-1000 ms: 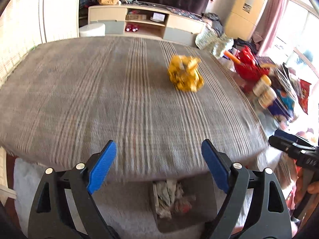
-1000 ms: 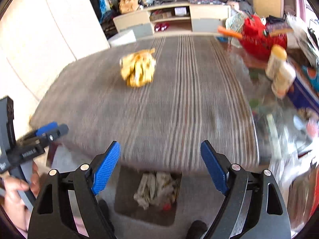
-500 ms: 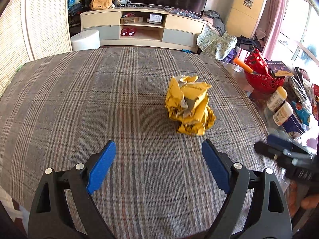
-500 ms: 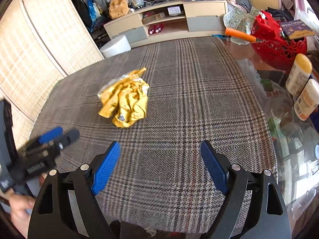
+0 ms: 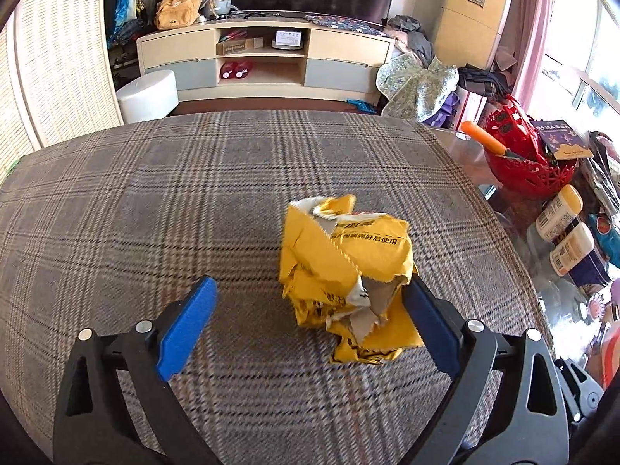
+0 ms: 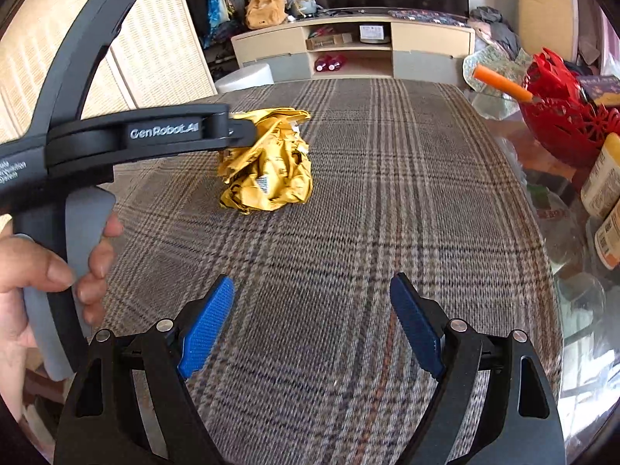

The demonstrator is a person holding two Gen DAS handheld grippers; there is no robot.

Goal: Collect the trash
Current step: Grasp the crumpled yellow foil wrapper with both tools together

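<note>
Bright daylight enters from the window point(image 5: 589, 89) at right; fisheye edges bend and darken, with slight motion blur.

One crumpled yellow wrapper point(image 5: 345, 271) lies on the plaid-covered surface point(image 5: 155, 201). Two grippers are out: the left gripper point(image 5: 310, 321) and the right gripper point(image 6: 312, 317), each with two blue pads. Off to the side stands one red basket point(image 5: 523, 162) with one orange-handled tool point(image 5: 484, 137) poking from it, and beside it two cream bottles with yellow caps point(image 5: 560, 213). Against the far wall there is one TV cabinet point(image 5: 267, 62), one white round stool point(image 5: 147, 95) and one mustard-yellow bag point(image 5: 178, 7).
</note>
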